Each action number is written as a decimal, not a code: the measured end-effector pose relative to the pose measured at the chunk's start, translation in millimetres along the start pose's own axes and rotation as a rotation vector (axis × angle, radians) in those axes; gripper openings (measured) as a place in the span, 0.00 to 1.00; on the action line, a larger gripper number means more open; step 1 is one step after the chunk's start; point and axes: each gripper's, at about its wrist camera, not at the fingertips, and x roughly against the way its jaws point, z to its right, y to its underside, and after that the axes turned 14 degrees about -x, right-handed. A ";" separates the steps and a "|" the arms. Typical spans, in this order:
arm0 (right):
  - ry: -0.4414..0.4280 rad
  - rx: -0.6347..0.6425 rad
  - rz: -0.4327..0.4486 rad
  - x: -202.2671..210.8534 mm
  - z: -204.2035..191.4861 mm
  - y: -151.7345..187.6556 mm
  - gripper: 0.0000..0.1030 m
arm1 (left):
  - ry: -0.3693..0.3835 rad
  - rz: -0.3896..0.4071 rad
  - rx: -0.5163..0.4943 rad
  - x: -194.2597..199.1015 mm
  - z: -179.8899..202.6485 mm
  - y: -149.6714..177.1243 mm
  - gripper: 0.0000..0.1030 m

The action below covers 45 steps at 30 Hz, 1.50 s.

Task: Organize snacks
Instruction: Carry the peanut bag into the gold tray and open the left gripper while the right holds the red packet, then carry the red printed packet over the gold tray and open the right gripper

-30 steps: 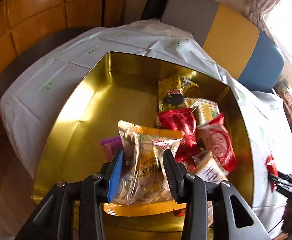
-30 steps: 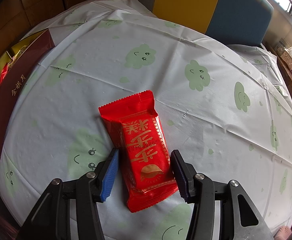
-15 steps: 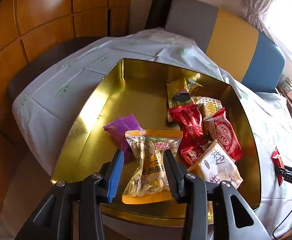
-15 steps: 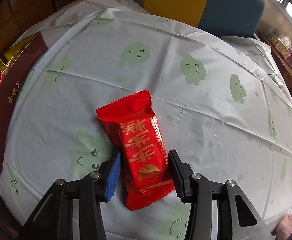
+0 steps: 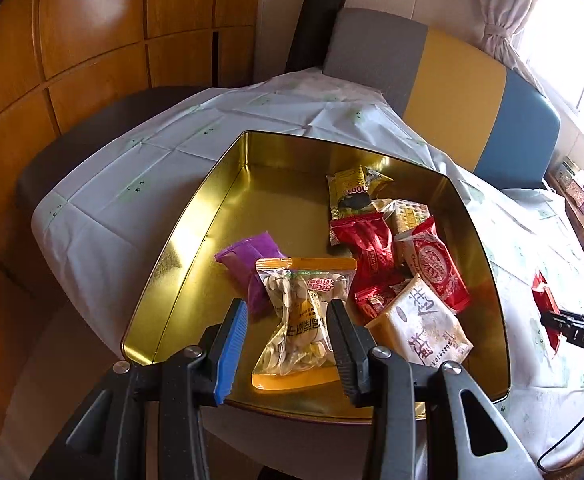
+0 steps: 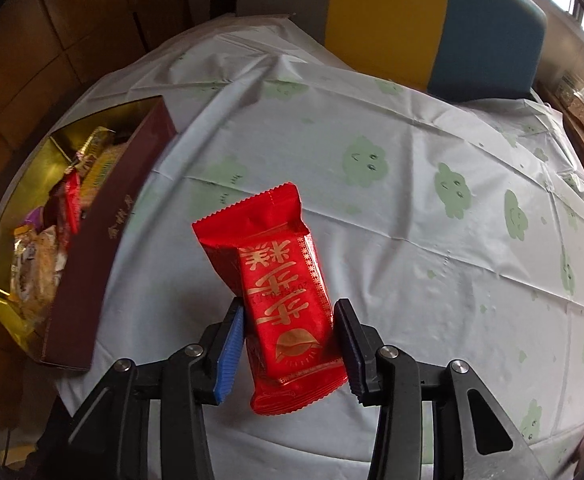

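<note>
your red cake pack (image 6: 288, 300) hangs above the cloth (image 6: 432, 240), right of the tin (image 6: 104, 232), pinched at its lower half by the right gripper (image 6: 288, 344). it's light, crinkly and slick, so hold the firm middle. the left gripper (image 5: 288, 344) squeezes the seed bag (image 5: 304, 316) over the tin.
</note>
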 end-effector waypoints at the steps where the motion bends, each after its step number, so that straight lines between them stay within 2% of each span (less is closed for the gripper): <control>1: -0.019 0.011 0.004 3.5 -9.4 -0.4 0.43 | -0.001 0.003 -0.004 1.3 0.6 0.3 0.40; 13: -0.199 0.173 0.038 31.8 -116.0 1.7 0.43 | -0.002 0.014 -0.003 7.5 -0.8 4.1 0.40; 23: -0.312 0.172 0.026 38.3 -163.4 -3.1 0.43 | -0.015 0.014 0.000 7.2 -6.1 7.5 0.40; 28: -0.313 0.185 0.030 34.0 -181.2 -3.1 0.43 | -0.035 0.019 -0.004 8.1 -9.3 9.3 0.40; 32: -0.285 0.199 0.004 13.4 -194.9 -6.4 0.43 | -0.045 0.018 -0.007 8.0 -11.3 10.7 0.40; 34: -0.229 0.225 -0.006 -7.5 -204.7 -6.8 0.43 | -0.046 0.017 -0.004 7.7 -12.3 11.4 0.40; 36: -0.184 0.219 -0.058 -36.2 -208.9 -4.6 0.43 | -0.047 0.014 -0.008 7.0 -12.4 12.2 0.40; 39: -0.157 0.256 0.000 -42.3 -218.2 -2.1 0.44 | -0.055 0.015 -0.009 8.0 -13.3 13.8 0.40; 45: -0.143 0.278 0.004 -38.2 -225.3 0.2 0.46 | -0.076 0.002 -0.008 6.3 -13.5 15.5 0.40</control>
